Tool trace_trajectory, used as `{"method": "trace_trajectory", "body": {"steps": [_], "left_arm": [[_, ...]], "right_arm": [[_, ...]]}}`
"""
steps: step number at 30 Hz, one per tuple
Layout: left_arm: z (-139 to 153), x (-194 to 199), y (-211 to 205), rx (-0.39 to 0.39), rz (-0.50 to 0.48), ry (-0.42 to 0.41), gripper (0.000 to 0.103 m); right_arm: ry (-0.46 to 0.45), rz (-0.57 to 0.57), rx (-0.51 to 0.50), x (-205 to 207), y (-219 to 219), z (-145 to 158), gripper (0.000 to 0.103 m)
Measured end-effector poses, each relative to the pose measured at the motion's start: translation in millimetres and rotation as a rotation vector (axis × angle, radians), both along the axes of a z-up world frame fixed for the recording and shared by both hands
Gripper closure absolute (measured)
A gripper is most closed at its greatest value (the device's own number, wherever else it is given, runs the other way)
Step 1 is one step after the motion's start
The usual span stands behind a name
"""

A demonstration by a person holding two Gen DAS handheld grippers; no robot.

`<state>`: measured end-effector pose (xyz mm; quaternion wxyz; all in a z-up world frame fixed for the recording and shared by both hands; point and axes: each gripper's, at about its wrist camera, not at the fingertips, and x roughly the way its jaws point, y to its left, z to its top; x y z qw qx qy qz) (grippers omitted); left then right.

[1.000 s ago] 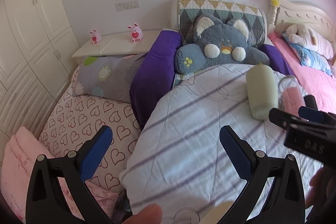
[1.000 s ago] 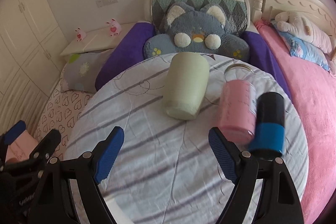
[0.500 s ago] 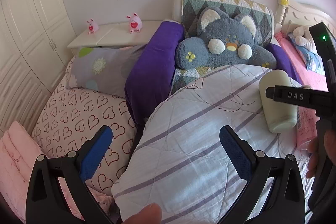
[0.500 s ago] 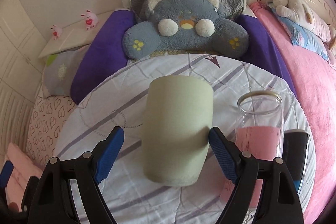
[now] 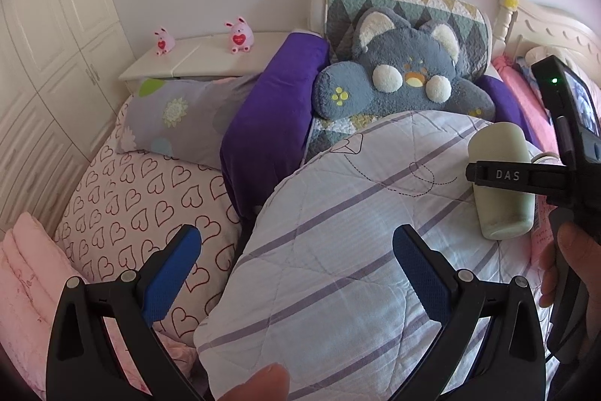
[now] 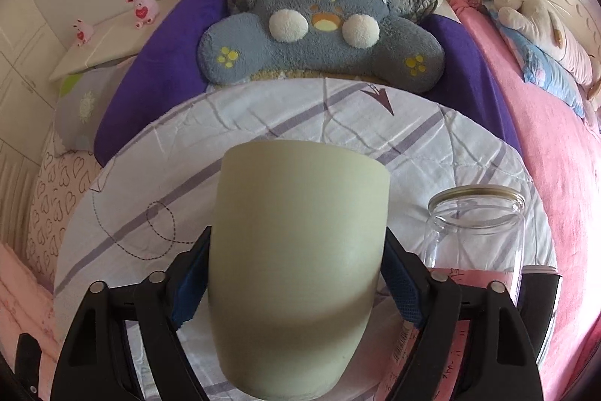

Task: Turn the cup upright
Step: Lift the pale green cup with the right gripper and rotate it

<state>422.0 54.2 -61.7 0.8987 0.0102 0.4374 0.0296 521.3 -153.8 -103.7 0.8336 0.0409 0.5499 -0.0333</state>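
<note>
A pale green cup (image 6: 296, 250) stands upside down on the round striped table (image 6: 180, 145), its flat base on top. My right gripper (image 6: 296, 284) straddles the cup, with a blue pad against each side of it. The cup's rim is on the cloth. In the left wrist view the same cup (image 5: 501, 183) is at the far right with the right gripper's black finger (image 5: 503, 174) across it. My left gripper (image 5: 293, 262) is open and empty over the table's left edge, well left of the cup.
A clear glass jar with a pink label (image 6: 475, 243) stands just right of the cup, with a black and blue bottle (image 6: 541, 303) beyond it. A grey plush cat (image 6: 319, 36), purple cushions and a pink bed surround the table.
My right gripper has moved forward to the cup and its pads have closed in from wide open to touch the cup's sides. The left gripper has stayed nearly still.
</note>
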Motion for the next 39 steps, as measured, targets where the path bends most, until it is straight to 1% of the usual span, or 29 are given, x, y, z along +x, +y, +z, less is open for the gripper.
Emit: {"method": "trace_trajectory", "body": {"steps": [6,11,16,26,29,33,39], "left_arm": [[4.1,-7.5,-1.6,0.007,-0.002,-0.004,0.000],[14.3,-22.1,-3.1,0.020,0.001,-0.022,0.000],[25.7,-38.4,-6.5,0.028,0.003,-0.044,0.000],[47.5,-77.4,-18.5,0.042,-0.004,-0.079,0.000],[53.9,-93.3,-23.7,0.046,-0.008,-0.092,0.000],[59.5,-113.8,-31.8,0.048,-0.016,-0.102,0.000],[62.9,-147.3,-53.0,0.053,-0.051,-0.106,0.000]], "right_arm": [[-0.020,0.034,0.056,-9.4,-0.7,7.0,0.022],[-0.054,0.068,0.089,-23.3,1.4,21.5,0.023],[-0.093,0.097,0.110,-42.8,2.7,39.7,0.023],[-0.130,0.128,0.132,-88.3,-4.0,61.5,0.024],[-0.144,0.146,0.140,-112.5,-8.1,72.4,0.024],[-0.154,0.172,0.160,-159.5,-16.7,84.8,0.023],[-0.152,0.167,0.169,-227.4,-43.4,87.3,0.023]]}}
